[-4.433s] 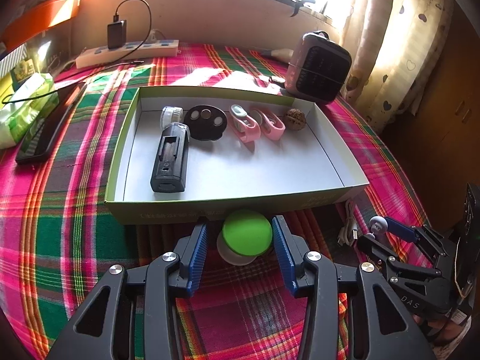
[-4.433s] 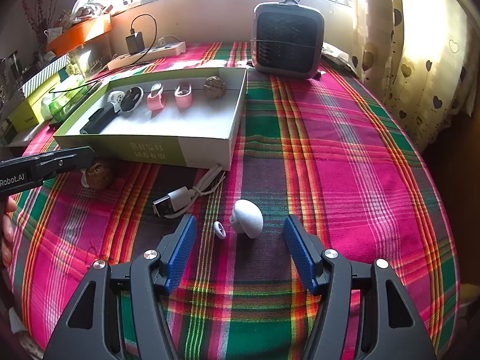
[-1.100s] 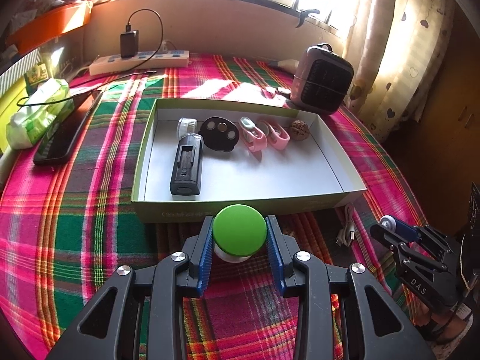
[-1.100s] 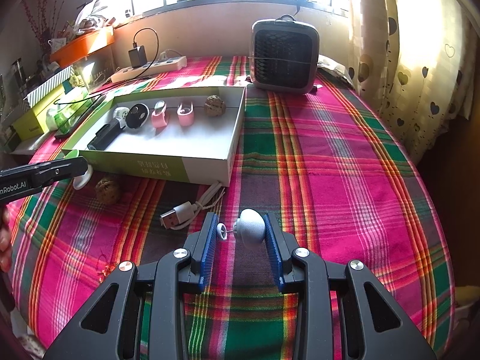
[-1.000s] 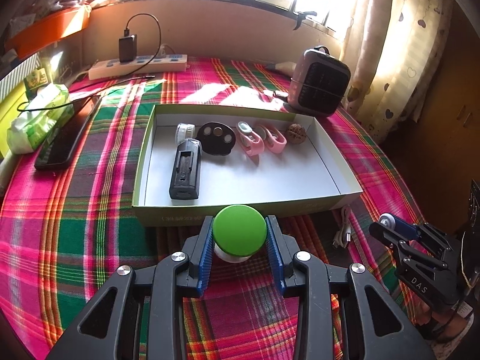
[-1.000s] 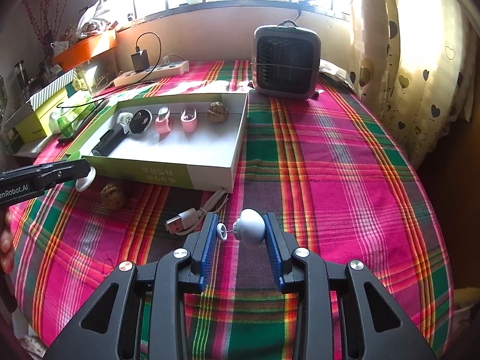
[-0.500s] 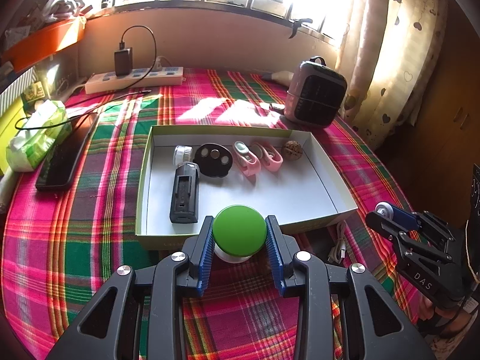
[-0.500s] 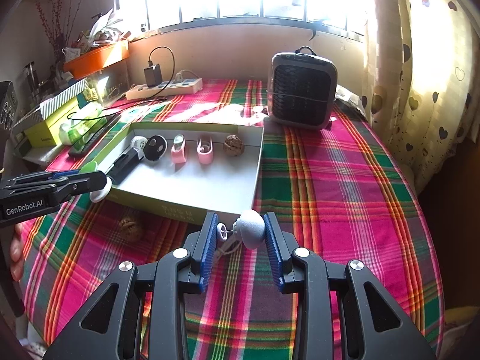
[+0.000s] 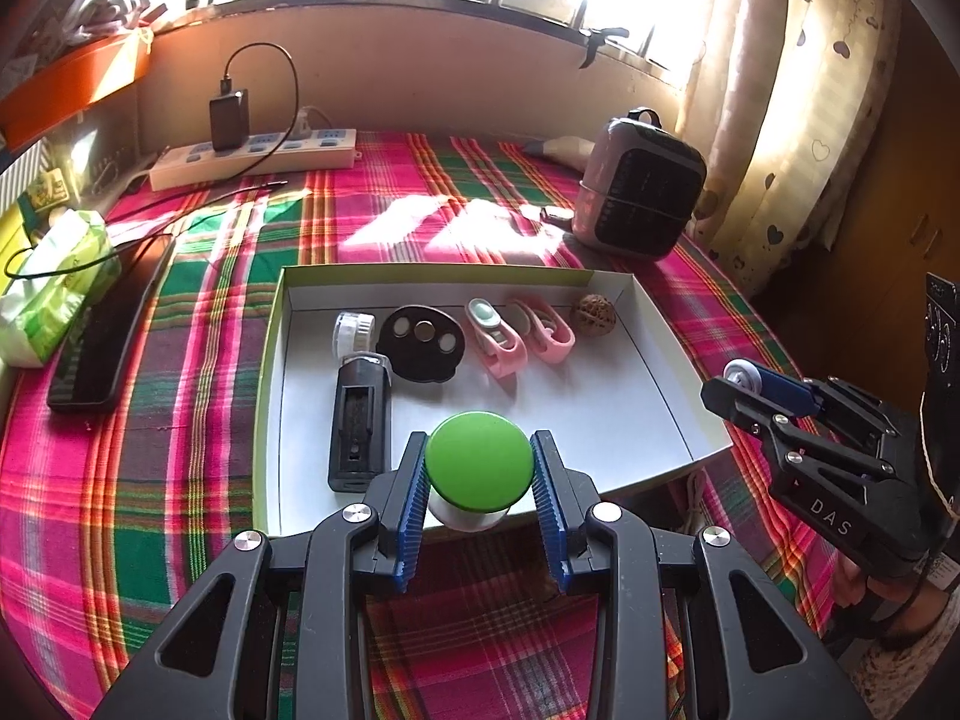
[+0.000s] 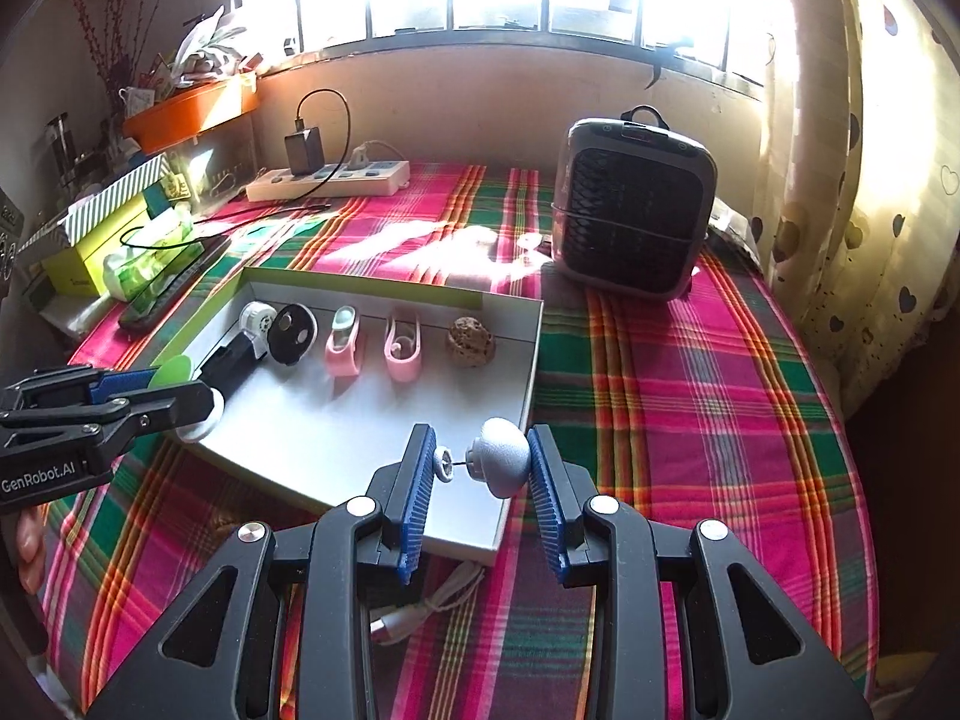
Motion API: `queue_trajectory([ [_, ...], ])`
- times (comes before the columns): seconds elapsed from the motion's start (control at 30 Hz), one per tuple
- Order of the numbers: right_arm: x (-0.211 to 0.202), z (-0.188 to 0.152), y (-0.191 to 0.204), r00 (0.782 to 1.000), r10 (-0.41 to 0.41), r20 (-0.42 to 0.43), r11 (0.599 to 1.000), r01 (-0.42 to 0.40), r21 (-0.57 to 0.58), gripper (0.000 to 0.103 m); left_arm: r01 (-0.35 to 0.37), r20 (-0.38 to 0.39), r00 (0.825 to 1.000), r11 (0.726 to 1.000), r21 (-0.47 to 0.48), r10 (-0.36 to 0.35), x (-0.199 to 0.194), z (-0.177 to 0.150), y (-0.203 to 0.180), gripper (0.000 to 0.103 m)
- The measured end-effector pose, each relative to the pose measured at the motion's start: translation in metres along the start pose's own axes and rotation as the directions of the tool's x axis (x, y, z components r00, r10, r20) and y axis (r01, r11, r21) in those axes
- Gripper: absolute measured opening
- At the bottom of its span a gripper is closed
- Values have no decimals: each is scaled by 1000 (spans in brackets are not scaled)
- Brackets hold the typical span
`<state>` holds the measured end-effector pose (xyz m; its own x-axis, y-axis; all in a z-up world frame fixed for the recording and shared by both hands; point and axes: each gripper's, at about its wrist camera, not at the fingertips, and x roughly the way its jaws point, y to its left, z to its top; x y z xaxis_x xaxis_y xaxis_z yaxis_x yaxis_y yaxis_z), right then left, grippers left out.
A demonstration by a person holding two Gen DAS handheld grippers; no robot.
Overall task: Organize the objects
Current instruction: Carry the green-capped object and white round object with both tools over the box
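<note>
We're mid-carry now, left gripper (image 9: 479, 468) clamped on the green-topped jar (image 9: 479, 461) over the near edge of the white tray (image 9: 660, 360), right gripper (image 10: 480, 465) pinching the grey knob (image 10: 499, 462) above its near corner, so next we lower and let go.

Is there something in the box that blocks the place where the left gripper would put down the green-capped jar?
Nothing visible does. The left gripper holds the green-capped jar over the near part of the white box, where the floor is bare. The black case lies just to its left, and the other items sit in a row at the far side.
</note>
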<state>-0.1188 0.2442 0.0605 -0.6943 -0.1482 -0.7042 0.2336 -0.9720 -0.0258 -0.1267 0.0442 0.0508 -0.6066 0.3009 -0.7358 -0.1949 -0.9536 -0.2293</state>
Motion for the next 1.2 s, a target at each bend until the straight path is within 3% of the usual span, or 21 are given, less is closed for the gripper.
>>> queue_trajectory([
  [0.57,46,27,13,999,4,-44,997,-8,-73,33,-9,-26,1000,1000,-12,9,25,10,7,31],
  [1.2,78,29,14,996,-18,-91,997,11,-80,33,-21,-65,998,1000,7,21,51,13,8,31],
])
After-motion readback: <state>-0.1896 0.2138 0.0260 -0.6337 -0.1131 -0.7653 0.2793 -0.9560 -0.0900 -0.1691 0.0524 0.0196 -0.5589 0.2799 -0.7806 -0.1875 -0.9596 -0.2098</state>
